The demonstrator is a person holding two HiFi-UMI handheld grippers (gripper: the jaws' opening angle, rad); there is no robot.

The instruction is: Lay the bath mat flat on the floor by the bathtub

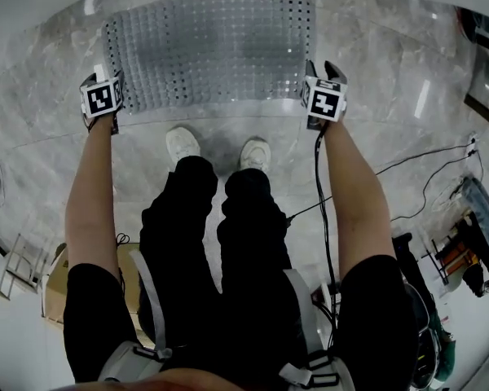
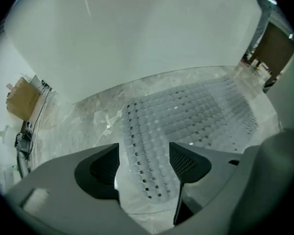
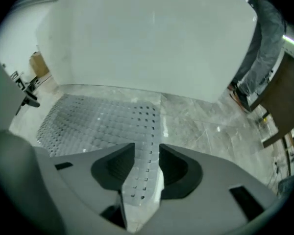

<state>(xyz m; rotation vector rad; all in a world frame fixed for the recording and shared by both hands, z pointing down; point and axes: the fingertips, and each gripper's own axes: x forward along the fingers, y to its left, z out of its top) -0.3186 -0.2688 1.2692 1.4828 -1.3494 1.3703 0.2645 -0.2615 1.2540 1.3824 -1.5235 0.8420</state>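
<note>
The clear, hole-dotted bath mat lies spread on the grey marble floor, against the white bathtub wall. My left gripper sits at the mat's near left corner. In the left gripper view, the left gripper is open wide, and the mat corner lies on the floor between the jaws, untouched. My right gripper is at the near right corner. In the right gripper view, the right gripper is open, with a strip of mat in the gap.
The person's white shoes stand just behind the mat's near edge. A black cable runs across the floor at right. A cardboard box stands left of the tub. Dark furniture and a draped cloth stand at right.
</note>
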